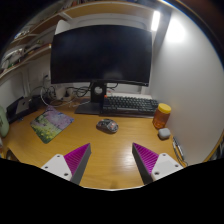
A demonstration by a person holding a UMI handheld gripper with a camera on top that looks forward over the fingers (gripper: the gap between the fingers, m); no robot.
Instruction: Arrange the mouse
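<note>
Bare desk (115, 160) lies ahead of the open fingers (68, 160); mouse (107, 125), keyboard (130, 103) and bottle (161, 115) stand beyond.

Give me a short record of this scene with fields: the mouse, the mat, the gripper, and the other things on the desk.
mouse: dark mouse on the bare desk, ahead of the fingers, in front of the keyboard
mat: colourful mat, apart from the mouse, no mouse on it
gripper: gripper open, holding nothing
monitor: monitor behind the keyboard, screen dark
other: orange bottle beside the keyboard
</note>
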